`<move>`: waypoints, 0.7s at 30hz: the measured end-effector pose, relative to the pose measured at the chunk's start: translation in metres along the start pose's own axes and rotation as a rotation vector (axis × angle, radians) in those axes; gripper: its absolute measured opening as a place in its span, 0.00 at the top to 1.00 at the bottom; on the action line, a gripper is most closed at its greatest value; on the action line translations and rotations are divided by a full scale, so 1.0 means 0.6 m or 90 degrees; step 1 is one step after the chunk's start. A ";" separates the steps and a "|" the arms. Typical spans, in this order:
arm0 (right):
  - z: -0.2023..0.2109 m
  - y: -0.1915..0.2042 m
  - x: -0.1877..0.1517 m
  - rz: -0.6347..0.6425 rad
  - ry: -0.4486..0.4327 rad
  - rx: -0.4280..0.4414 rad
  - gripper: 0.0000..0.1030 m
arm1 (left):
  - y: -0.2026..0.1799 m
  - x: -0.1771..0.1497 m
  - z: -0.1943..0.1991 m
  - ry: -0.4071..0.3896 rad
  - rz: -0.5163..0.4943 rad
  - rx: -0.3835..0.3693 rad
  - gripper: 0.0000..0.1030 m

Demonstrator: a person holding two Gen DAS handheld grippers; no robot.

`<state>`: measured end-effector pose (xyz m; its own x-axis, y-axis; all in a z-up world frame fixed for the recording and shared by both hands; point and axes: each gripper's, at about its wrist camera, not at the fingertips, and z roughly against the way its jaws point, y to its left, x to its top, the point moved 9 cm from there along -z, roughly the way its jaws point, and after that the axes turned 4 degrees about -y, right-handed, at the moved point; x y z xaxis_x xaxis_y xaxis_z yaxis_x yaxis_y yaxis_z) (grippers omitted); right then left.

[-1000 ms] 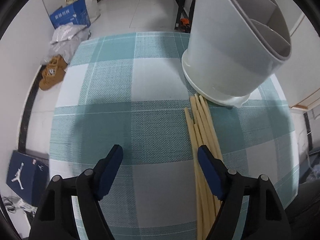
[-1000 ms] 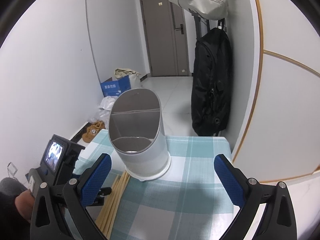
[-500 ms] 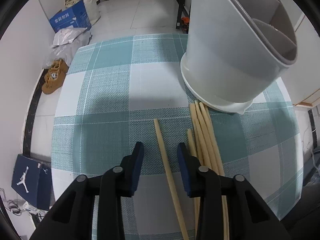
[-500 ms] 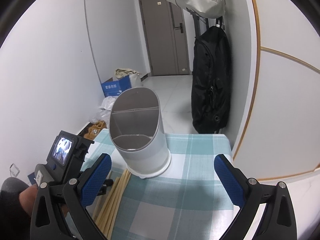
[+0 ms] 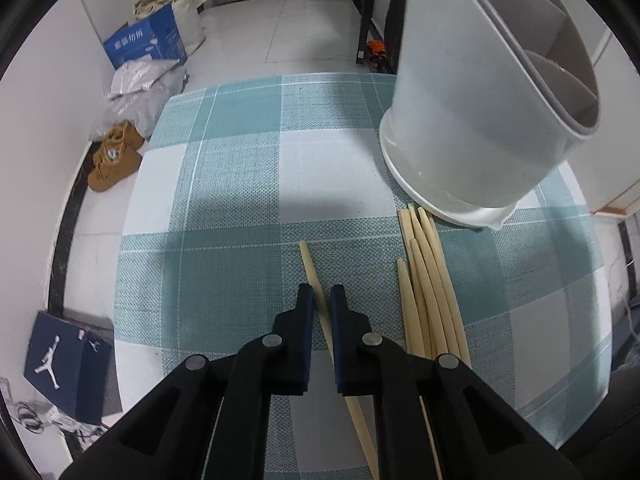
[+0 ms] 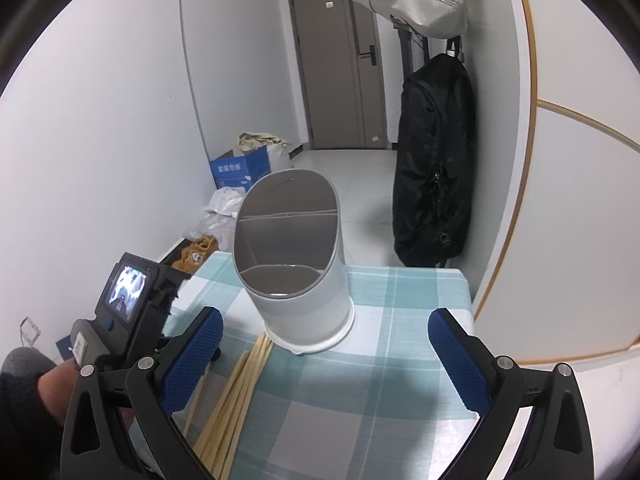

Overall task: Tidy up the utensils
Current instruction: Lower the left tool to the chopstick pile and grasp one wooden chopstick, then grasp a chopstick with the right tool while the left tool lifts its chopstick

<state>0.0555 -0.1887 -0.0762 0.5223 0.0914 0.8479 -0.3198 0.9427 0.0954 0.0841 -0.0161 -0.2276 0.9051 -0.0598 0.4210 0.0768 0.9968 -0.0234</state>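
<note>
On the floor at the far left of the left wrist view lies a dark blue shoebox (image 5: 66, 364), and farther up along the wall sit a pair of tan shoes (image 5: 114, 156), white plastic bags (image 5: 138, 82) and a blue cardboard box (image 5: 146, 42). The desk (image 5: 224, 184) wears a teal and white checked cloth. Over its near middle the left tool (image 5: 319, 300) points steeply down, its blue pads clenched on a single chopstick (image 5: 310, 264), whose tip reaches out ahead of the pads while the rest runs back beneath the tool. Just to the right, apart from that stick, a bundle of chopsticks (image 5: 426, 276) lies flat on the cloth, the far ends almost at the foot of a white utensil holder (image 5: 460, 120). The holder stands upright at the desk's far right; its slanted mouth shows grey dividers and nothing can be seen inside the compartments.

In the right wrist view, a hand (image 6: 56, 388) at the lower left grips the left tool's body, whose small screen (image 6: 126, 290) glows. The right tool (image 6: 324, 356) hovers above the desk with its jaws spread wide and nothing between them. The bundle lies by its left pad, the holder stands ahead between the pads, and a black bag (image 6: 434, 160) hangs on the right wall.
</note>
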 end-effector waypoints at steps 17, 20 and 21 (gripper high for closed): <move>-0.063 0.048 -0.087 -0.044 0.147 0.074 0.34 | 0.044 0.048 0.075 -0.108 0.132 -0.101 0.99; -0.077 0.072 -0.109 -0.050 0.183 0.092 0.45 | 0.059 0.059 0.098 -0.141 0.163 -0.123 0.99; -0.079 0.080 -0.112 -0.052 0.188 0.097 0.48 | 0.064 0.060 0.103 -0.148 0.170 -0.129 0.99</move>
<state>0.0427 -0.1342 -0.1535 0.7506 0.1275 0.6484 -0.3705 0.8936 0.2532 0.0940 0.0230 -0.1573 0.7876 0.2370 0.5687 -0.0472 0.9436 -0.3278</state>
